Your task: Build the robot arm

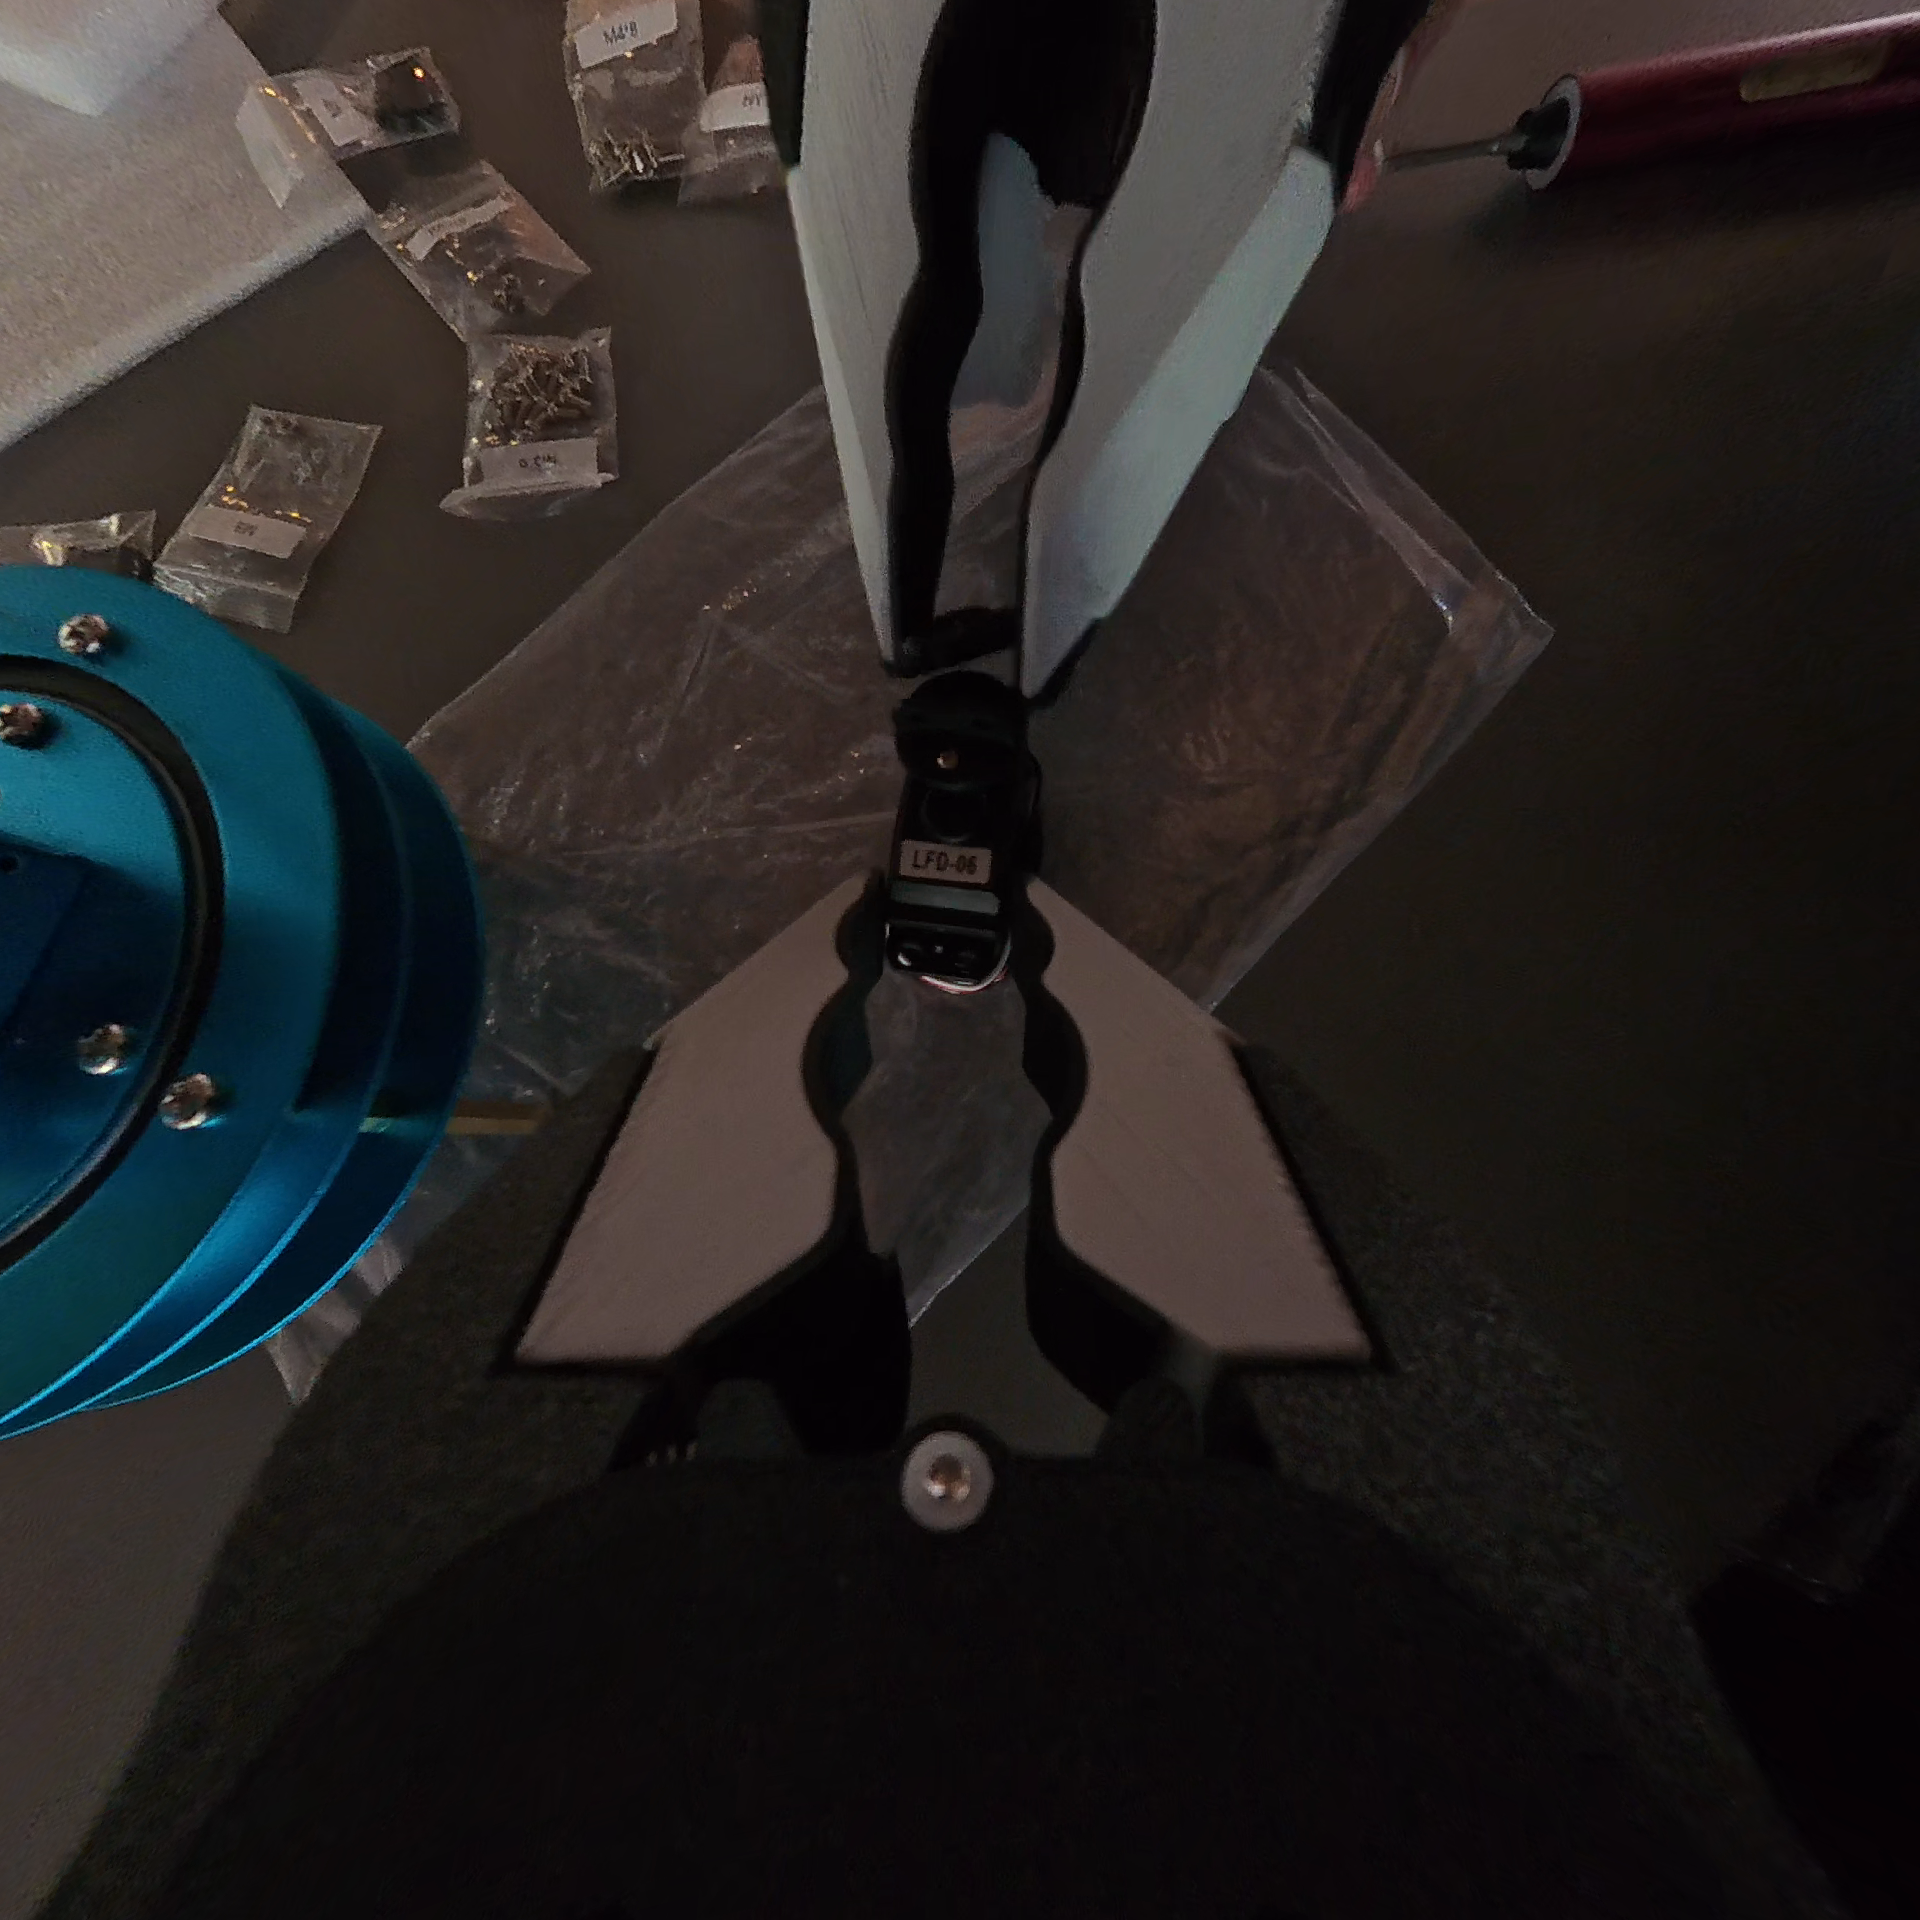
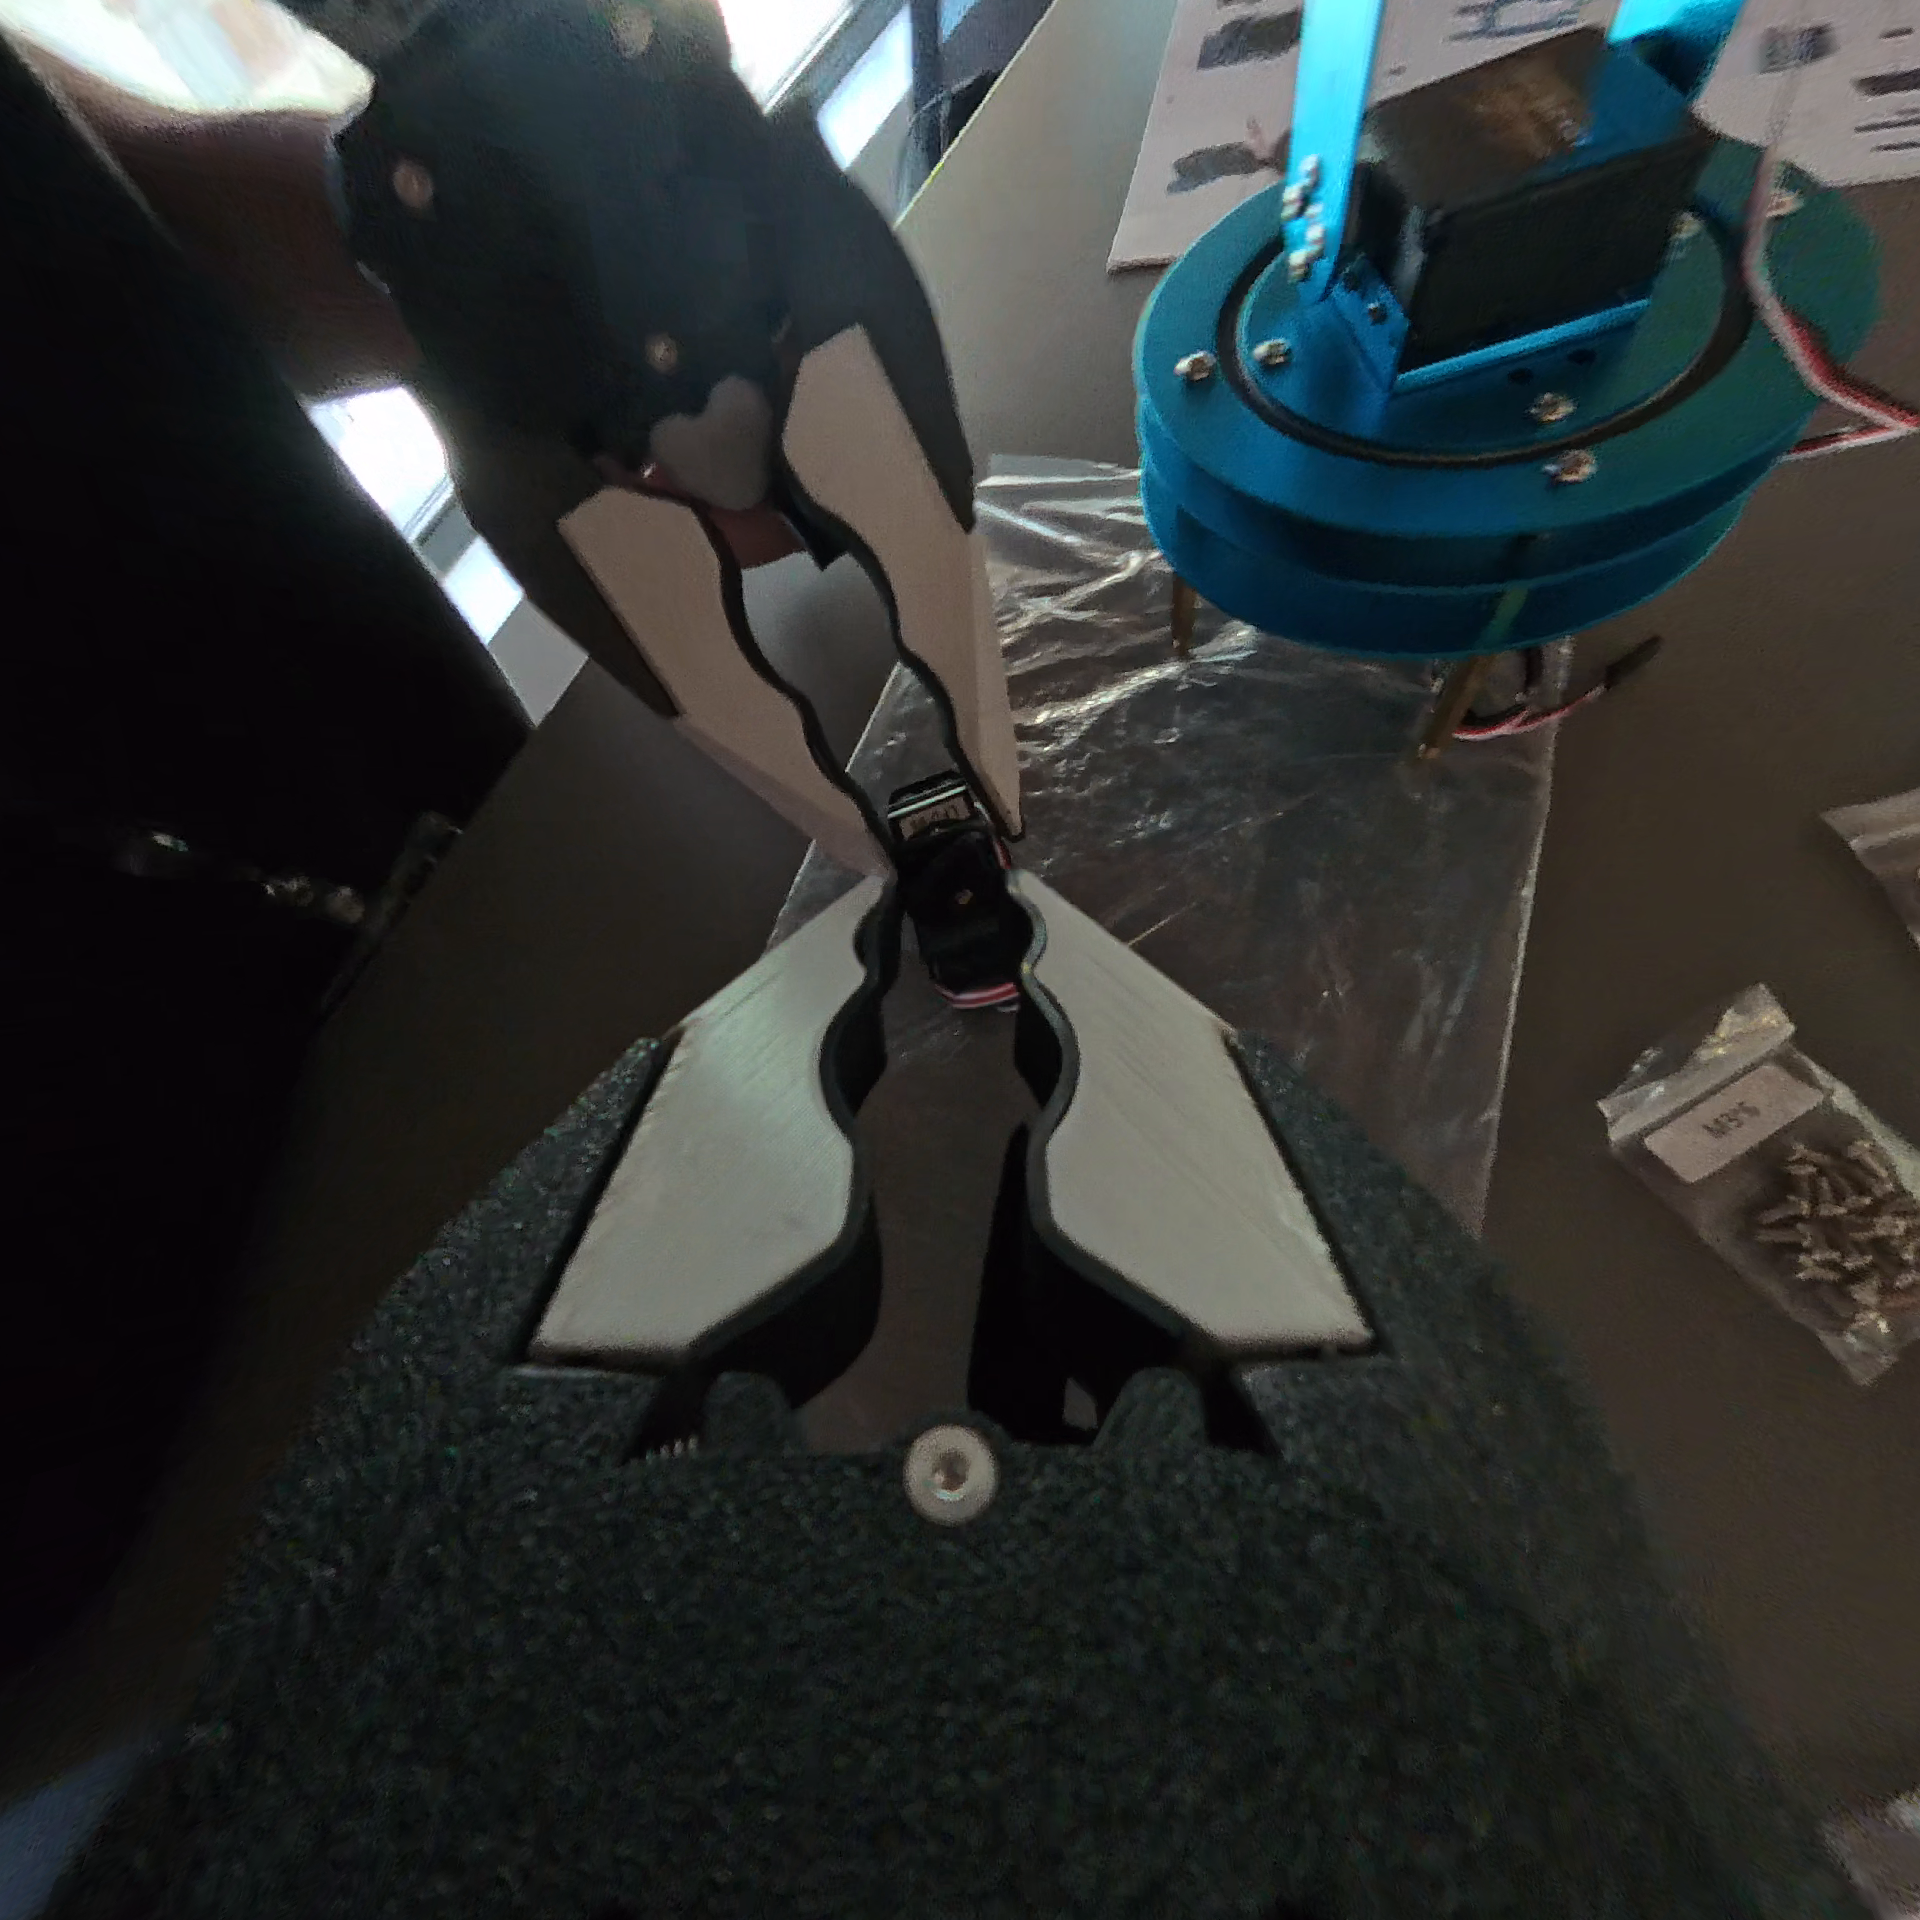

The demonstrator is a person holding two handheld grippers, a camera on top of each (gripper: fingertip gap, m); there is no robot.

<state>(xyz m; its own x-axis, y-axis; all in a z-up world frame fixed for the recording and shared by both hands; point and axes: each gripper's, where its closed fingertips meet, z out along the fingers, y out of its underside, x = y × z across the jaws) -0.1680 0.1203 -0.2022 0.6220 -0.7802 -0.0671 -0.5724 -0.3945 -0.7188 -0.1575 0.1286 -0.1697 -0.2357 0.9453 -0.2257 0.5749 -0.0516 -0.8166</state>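
Two hand-held grippers meet tip to tip over a sheet of clear plastic film on a dark tabletop. Between them is a small black servo motor with a white label and red, white and black wires at one end. The left hand-held gripper has its white fingers nearly closed, pinching one end of the servo; the right hand-held gripper is likewise closed down on the other end, so both grip it just above the film. A blue round metal base on brass legs stands nearby. Small clear bags of screws lie scattered beyond, and a red-handled screwdriver lies well apart.
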